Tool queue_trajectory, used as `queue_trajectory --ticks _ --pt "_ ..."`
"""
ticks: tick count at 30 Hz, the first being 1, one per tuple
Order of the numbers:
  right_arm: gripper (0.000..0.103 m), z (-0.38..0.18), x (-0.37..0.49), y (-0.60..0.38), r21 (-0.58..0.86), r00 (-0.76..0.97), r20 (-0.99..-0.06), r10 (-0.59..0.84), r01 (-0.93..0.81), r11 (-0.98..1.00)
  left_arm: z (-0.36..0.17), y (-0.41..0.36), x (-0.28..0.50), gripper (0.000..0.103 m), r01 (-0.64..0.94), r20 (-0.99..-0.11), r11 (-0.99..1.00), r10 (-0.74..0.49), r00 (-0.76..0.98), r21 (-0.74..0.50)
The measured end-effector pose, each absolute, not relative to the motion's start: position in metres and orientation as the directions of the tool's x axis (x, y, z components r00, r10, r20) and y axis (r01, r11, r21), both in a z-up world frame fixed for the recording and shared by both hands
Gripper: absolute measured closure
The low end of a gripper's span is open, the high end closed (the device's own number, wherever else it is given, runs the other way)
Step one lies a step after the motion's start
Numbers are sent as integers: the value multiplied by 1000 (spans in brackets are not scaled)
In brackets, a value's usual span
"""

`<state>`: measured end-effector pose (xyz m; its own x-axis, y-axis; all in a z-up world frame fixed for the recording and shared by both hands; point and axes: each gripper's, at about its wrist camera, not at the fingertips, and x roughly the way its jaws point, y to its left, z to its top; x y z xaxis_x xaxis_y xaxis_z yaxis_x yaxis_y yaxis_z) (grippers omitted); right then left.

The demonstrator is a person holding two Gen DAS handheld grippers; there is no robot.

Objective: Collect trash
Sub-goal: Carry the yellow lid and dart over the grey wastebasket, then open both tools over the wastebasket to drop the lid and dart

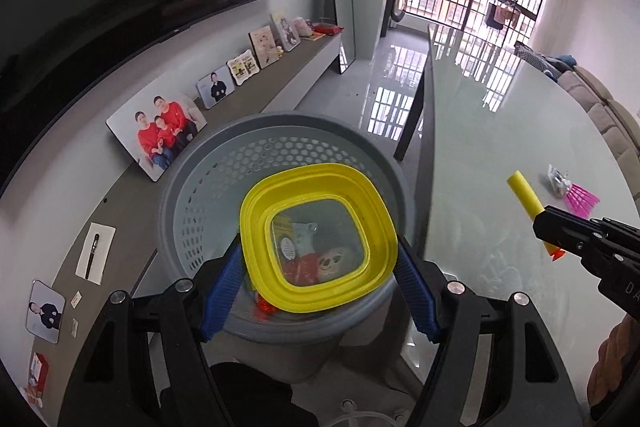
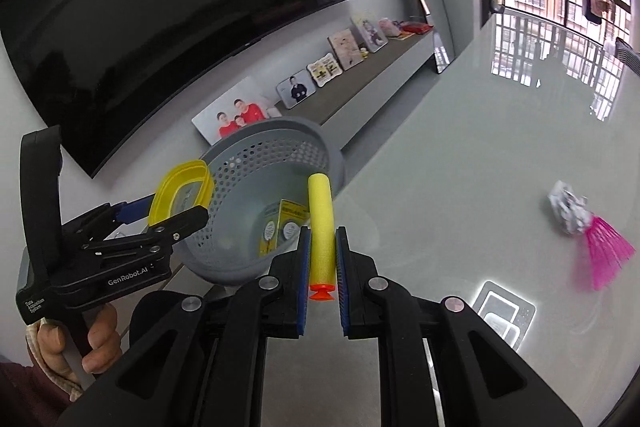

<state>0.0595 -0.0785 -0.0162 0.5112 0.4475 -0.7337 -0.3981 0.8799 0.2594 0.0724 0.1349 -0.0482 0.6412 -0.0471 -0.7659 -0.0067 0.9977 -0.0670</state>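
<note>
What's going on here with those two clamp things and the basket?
A person is collecting trash with a gripper in each hand. The left gripper holds a yellow lid over the grey basket; the right gripper holds a foam dart near it. Crumpled paper and a pink piece lie on the table.

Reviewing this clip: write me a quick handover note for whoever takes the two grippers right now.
Left gripper: clamped on the yellow lid, held over the grey perforated basket.
Right gripper: shut on the yellow foam dart, near the basket's rim.
Done: a small box and some red items already lie in the basket.
Left: drop the lid and dart in, then fetch the crumpled wrapper and the pink plastic piece beside it on the glass table.
</note>
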Motion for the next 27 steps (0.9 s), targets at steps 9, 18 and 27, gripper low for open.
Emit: queue_trajectory --ticks 9,18,27 --pt "91 -43 120 1 269 414 -770 484 -478 836 -73 175 106 33 -44 -788 998 -13 615 -51" --pt "91 -70 146 27 271 384 -789 479 -481 834 -93 191 120 33 -70 -816 997 15 577 -32" --pt "91 -79 149 28 256 385 -797 465 -482 838 -95 199 125 31 -95 -823 995 29 568 -30"
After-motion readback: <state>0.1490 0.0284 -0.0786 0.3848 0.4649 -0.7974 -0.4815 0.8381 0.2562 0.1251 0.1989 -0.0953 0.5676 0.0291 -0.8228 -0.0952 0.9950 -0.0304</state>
